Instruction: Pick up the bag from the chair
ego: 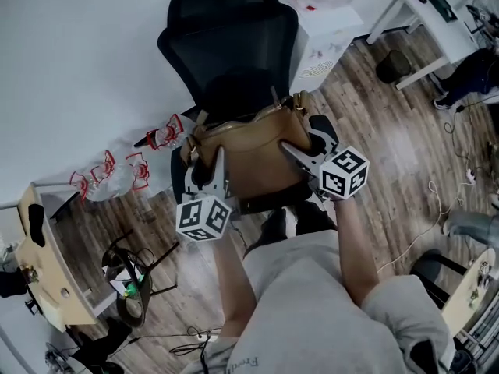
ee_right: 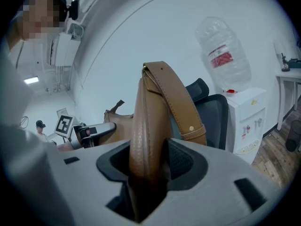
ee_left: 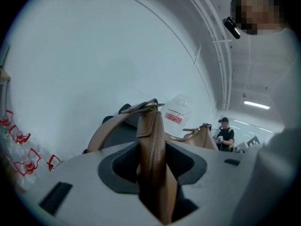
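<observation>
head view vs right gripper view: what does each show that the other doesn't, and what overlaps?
Head view only: the full body of the tan leather handbag, the clear red-trimmed plastic containers by the wall, and the person's grey shirt.
Right gripper view only: a close look at the right gripper shut on the bag's tan strap, and a distant person in a black cap.
Both: the handbag, the black mesh office chair, the left gripper and the white water dispenser.

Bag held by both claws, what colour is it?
A tan brown leather bag, clearest in the head view.
</observation>
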A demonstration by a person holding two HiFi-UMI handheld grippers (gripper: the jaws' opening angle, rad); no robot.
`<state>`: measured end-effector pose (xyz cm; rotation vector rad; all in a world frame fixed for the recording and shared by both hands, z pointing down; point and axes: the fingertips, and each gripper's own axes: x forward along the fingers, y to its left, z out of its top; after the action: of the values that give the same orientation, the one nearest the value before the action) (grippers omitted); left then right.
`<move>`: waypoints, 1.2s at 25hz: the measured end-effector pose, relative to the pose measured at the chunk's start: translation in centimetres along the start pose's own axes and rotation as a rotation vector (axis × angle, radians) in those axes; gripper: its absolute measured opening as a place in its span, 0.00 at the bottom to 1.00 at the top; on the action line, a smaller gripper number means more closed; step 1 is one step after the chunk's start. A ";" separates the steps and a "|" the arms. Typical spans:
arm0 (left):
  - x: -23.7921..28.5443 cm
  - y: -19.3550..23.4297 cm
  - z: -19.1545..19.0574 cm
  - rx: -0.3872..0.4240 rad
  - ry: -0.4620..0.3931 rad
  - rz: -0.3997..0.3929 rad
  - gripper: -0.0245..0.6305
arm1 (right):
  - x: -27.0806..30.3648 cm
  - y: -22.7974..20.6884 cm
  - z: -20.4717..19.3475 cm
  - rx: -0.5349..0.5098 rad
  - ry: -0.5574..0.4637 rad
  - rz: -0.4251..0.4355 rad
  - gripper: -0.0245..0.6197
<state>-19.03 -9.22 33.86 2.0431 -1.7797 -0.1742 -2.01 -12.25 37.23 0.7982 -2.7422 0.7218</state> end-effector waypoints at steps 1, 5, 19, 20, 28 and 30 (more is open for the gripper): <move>-0.2 -0.2 0.6 0.006 -0.006 0.001 0.29 | -0.2 0.3 0.5 -0.005 -0.006 0.003 0.33; -1.1 -1.1 2.6 0.026 -0.030 0.008 0.29 | -0.5 1.3 2.3 -0.031 -0.015 0.027 0.33; -3.0 -2.4 7.0 0.079 -0.091 0.029 0.29 | -0.5 3.3 5.8 -0.090 -0.014 0.084 0.34; -3.0 -2.3 7.2 0.080 -0.093 0.031 0.29 | -0.4 3.3 6.0 -0.090 -0.014 0.087 0.34; -2.6 -2.1 6.7 0.077 -0.089 0.038 0.29 | -0.2 2.9 5.7 -0.078 -0.010 0.071 0.34; -2.6 -1.9 6.3 0.068 -0.085 0.042 0.29 | -0.1 2.8 5.4 -0.079 -0.001 0.068 0.34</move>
<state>-20.06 -7.97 26.97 2.0720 -1.9023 -0.1929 -3.73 -12.90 31.42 0.6921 -2.7908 0.6209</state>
